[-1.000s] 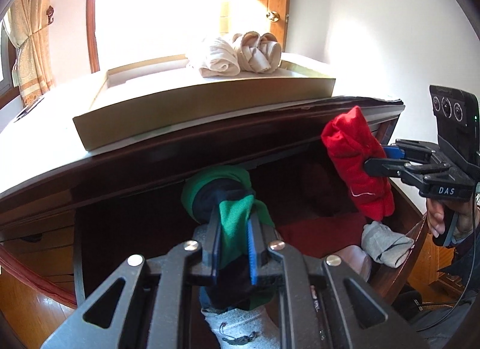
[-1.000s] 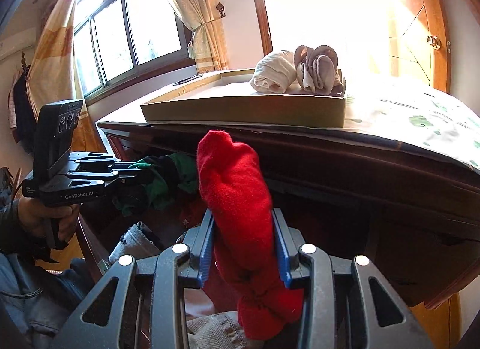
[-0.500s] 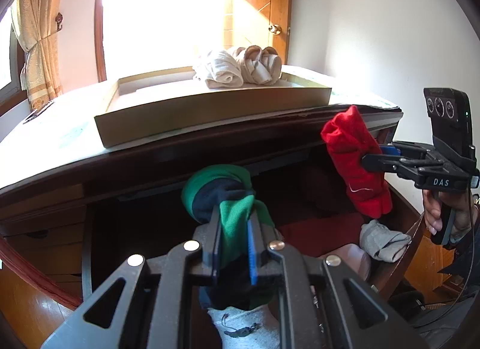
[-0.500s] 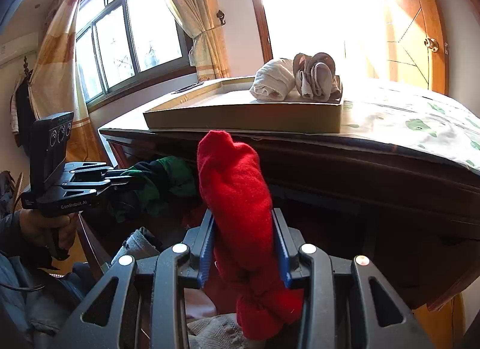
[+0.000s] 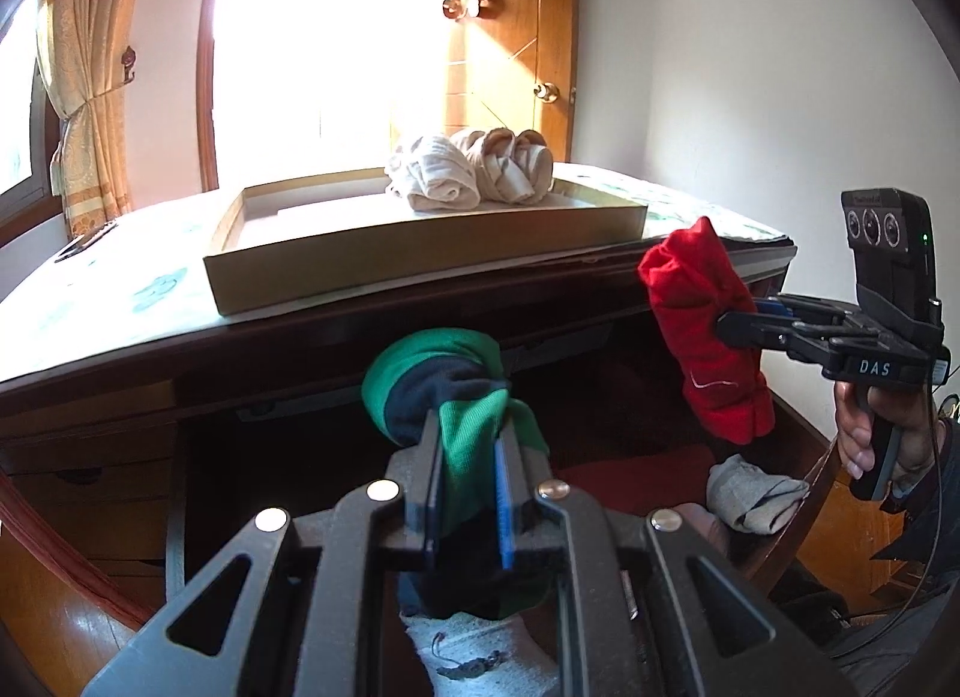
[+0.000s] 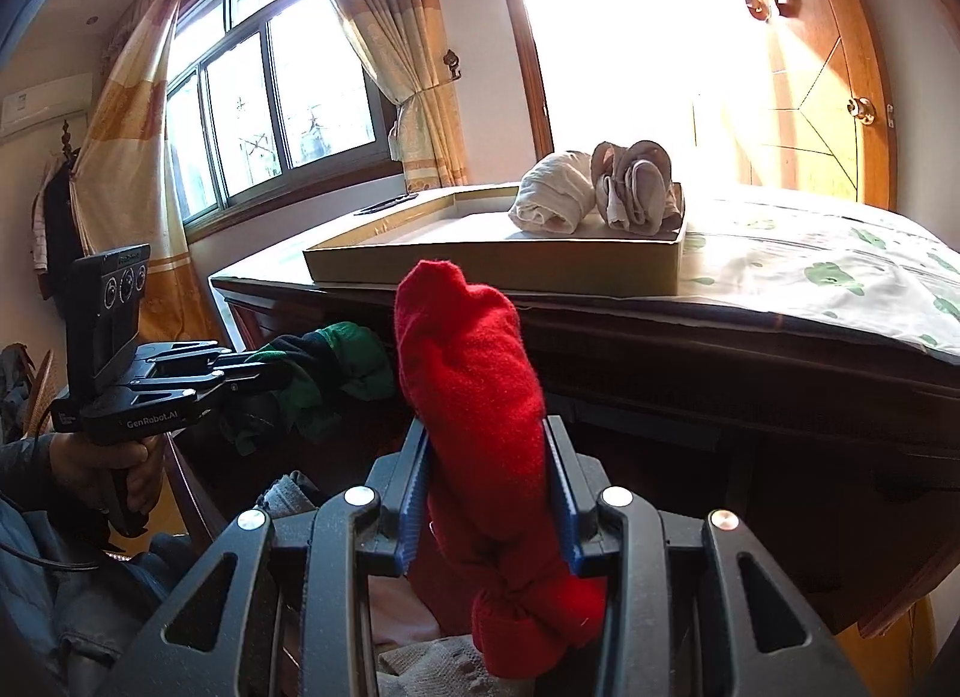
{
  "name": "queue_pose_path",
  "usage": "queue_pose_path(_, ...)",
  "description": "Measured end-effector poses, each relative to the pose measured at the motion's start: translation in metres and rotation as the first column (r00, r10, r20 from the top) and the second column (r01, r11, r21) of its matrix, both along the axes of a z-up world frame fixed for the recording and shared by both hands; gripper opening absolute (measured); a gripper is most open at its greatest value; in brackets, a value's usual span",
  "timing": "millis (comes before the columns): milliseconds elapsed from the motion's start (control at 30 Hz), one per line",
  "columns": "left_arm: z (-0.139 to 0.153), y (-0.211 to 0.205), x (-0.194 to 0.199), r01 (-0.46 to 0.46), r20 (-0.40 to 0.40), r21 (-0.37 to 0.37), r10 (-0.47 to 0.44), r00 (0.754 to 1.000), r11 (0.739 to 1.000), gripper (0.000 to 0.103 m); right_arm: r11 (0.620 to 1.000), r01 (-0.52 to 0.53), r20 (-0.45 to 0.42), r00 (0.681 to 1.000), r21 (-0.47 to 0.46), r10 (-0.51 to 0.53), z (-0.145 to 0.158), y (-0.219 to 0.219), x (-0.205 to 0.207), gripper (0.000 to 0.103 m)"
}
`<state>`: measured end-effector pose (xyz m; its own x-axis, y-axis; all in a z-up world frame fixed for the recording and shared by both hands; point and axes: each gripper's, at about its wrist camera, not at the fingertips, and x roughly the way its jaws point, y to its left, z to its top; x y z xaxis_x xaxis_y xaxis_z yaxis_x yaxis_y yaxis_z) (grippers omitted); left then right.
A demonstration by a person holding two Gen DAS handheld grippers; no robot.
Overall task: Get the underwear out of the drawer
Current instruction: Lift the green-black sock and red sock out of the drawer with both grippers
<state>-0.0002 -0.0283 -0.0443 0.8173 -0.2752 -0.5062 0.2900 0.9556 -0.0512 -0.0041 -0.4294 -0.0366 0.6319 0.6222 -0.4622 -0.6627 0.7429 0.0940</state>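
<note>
Your left gripper is clamped on a green roll of green and navy cloth, the pads pressed flat against the fabric with its rounded end poking out ahead of the fingertips. The lower part of that roll sinks behind the gripper body, so you cannot see how it ends. Your right gripper is clamped on a red roll, which stands upright between the blue pads; its knotted lower end hangs in front of the gripper frame. Both rolls are held up in front of the dark desk, clear of the open drawer, whose inside is mostly shadow. You can make out a grey piece draped by the drawer's right rim and a dark red layer behind it, but the rest of the contents are too dim to tell apart. Another grey piece, marked with a small dark tag, is cut off at the bottom edge of the left view, under the gripper. On the desk top sits a shallow tray holding two pale rolls at its far end. Your right hand shows only partly around the handle, and glare from the window washes out everything behind the tray.
</note>
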Motion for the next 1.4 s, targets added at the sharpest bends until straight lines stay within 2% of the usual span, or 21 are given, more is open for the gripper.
queue_pose_path(467, 0.015, -0.007, -0.018, 0.002, 0.122, 0.024, -0.005, 0.993, 1.0, 0.012, 0.999, -0.017, 0.064, 0.998, 0.029, 0.015, 0.004, -0.004, -0.011, 0.038)
queue_pose_path(967, 0.034, -0.016, -0.038, -0.013, 0.249, 0.066, -0.004, 0.968, 0.998, 0.012, 0.997, -0.048, 0.12, 0.992, 0.059, 0.04, 0.006, -0.006, -0.022, 0.038)
queue_pose_path(1400, 0.042, -0.019, -0.044, -0.03, 0.301, 0.077, 0.005, 0.953, 0.997, 0.012, 0.994, -0.06, 0.164, 0.985, 0.096, 0.044, 0.011, -0.011, -0.03, 0.038)
